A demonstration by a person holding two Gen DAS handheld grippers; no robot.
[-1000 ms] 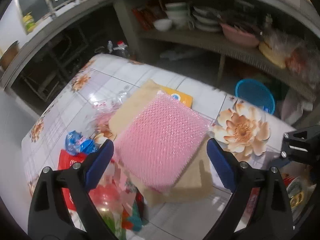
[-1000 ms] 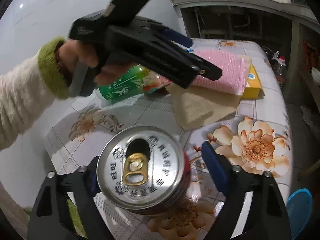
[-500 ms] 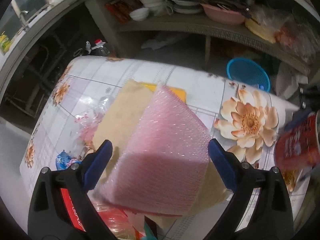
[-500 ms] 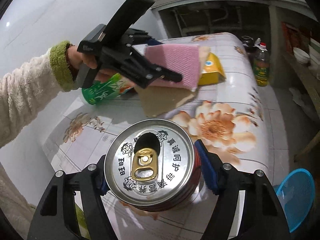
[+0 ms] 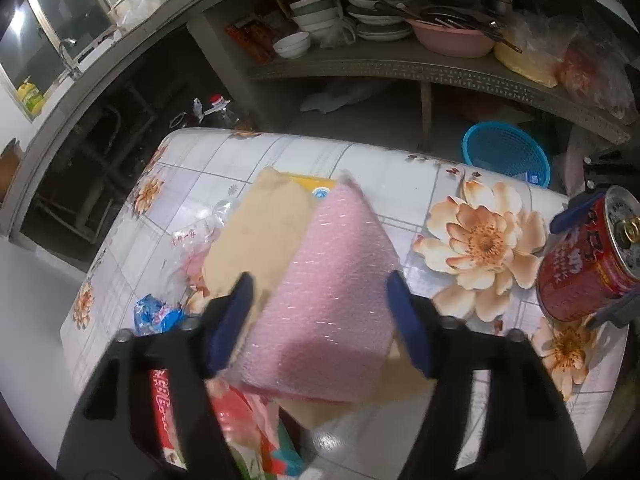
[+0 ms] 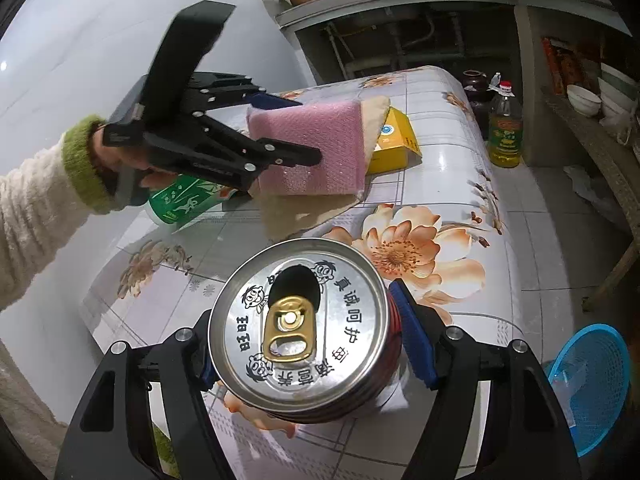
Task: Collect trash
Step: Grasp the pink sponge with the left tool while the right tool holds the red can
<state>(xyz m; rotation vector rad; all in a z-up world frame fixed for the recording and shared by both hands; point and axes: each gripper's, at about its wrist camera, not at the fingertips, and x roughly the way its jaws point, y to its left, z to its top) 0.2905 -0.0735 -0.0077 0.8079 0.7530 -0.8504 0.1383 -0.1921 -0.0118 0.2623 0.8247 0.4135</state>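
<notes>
On the glossy, flower-printed tile surface (image 5: pixel 400 184), crinkled wrappers lie at the left: a blue foil one (image 5: pixel 154 314) and a clear plastic one (image 5: pixel 208 220). Beside them, the left tongs (image 5: pixel 320 320) are closing around a pink bubble-wrap pouch (image 5: pixel 336 304), dimpled and soft-cornered, which sits between the blue pads on a tan paper envelope (image 5: pixel 260 240); whether the pads press on it yet cannot be told. A yellow cardboard box (image 6: pixel 394 140) peeks out behind the pouch. From the right wrist view, a hand (image 6: pixel 120 160) in a fuzzy cream sleeve with a green cuff holds those tongs above a green printed bottle (image 6: pixel 184 200). Farther right, the right tongs (image 6: pixel 308 344) clamp a red cylindrical can (image 6: pixel 300 320), its round silver lid opened, gold pull tab bent. A blue plastic mesh basket (image 6: pixel 592 376) sits on the floor at far right.
</notes>
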